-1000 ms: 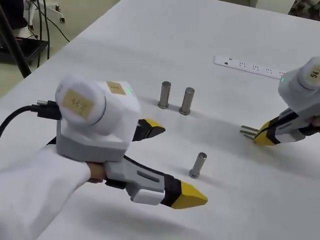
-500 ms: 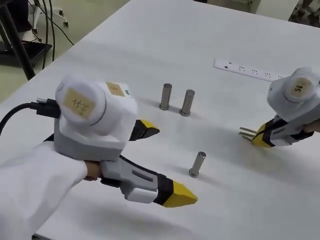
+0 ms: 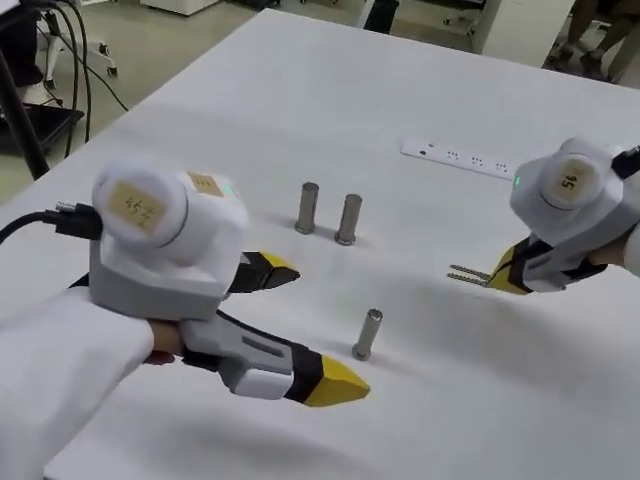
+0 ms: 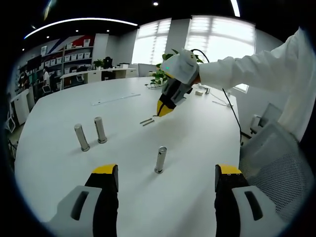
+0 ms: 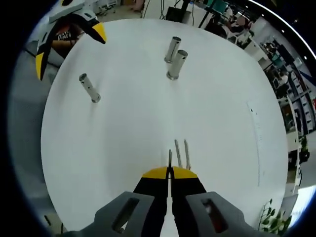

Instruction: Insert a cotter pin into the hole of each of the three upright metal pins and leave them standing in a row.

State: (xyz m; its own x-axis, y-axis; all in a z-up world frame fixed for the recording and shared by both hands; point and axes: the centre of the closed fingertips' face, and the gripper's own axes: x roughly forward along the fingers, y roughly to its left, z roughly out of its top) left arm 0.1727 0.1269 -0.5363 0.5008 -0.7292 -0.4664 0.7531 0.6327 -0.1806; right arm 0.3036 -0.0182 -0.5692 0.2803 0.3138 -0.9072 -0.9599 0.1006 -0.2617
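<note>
Your left gripper (image 3: 325, 330) hangs with its jaws wide apart by the near upright grey metal pin (image 3: 367, 335). Two more grey pins (image 3: 308, 208) stand side by side farther off. On the right, your right gripper (image 5: 169, 170) pinches a thin metal cotter pin (image 5: 169, 157) just over the white table (image 3: 300, 100).

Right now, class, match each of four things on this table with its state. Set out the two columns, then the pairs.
Column one:
1 left gripper
2 right gripper
3 power strip
4 nearest metal pin

Column two:
a lying flat, far side
b open
c upright, standing alone
d shut on a cotter pin

Pairs: 1-b, 2-d, 3-a, 4-c.
</note>
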